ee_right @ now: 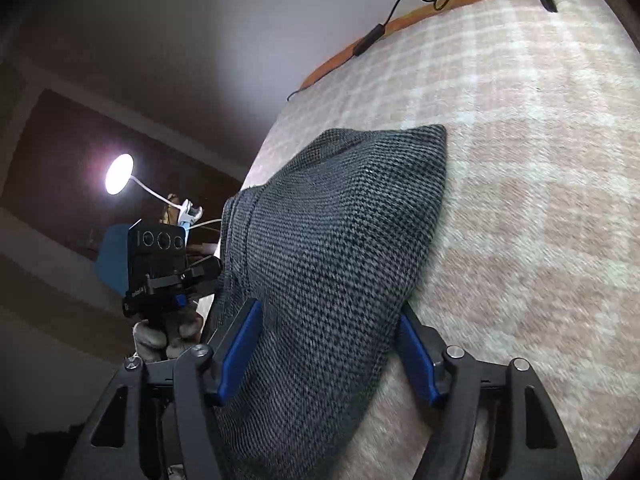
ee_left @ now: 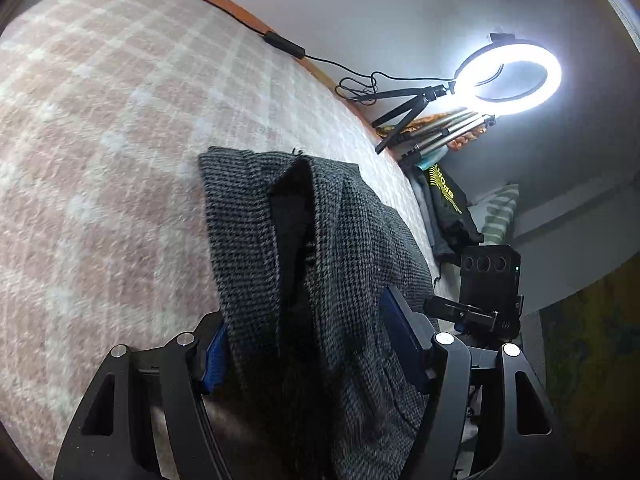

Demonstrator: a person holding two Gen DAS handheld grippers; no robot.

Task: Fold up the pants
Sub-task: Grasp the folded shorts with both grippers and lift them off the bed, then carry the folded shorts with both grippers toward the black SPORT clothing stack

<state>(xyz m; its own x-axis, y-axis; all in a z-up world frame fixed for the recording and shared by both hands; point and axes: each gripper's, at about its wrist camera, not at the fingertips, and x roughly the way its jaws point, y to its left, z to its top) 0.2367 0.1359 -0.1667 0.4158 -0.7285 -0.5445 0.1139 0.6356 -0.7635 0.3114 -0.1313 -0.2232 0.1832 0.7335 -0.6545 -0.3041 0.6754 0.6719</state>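
Dark grey houndstooth pants (ee_left: 256,216) lie folded on a pink and cream checked blanket (ee_left: 100,140). In the left wrist view the cloth runs up between the blue pads of my left gripper (ee_left: 308,340), whose jaws stand wide on either side of it. In the right wrist view the pants (ee_right: 340,220) pass between the blue pads of my right gripper (ee_right: 328,344), also spread wide around the cloth. The other gripper (ee_right: 160,264) shows at the left, beside the pants' edge.
A lit ring light (ee_left: 508,76) on a small tripod stands at the bed's far edge with a black cable (ee_left: 224,8). Clothes (ee_left: 448,200) hang off the bedside. A white clip lamp (ee_right: 120,174) glows beyond the bed.
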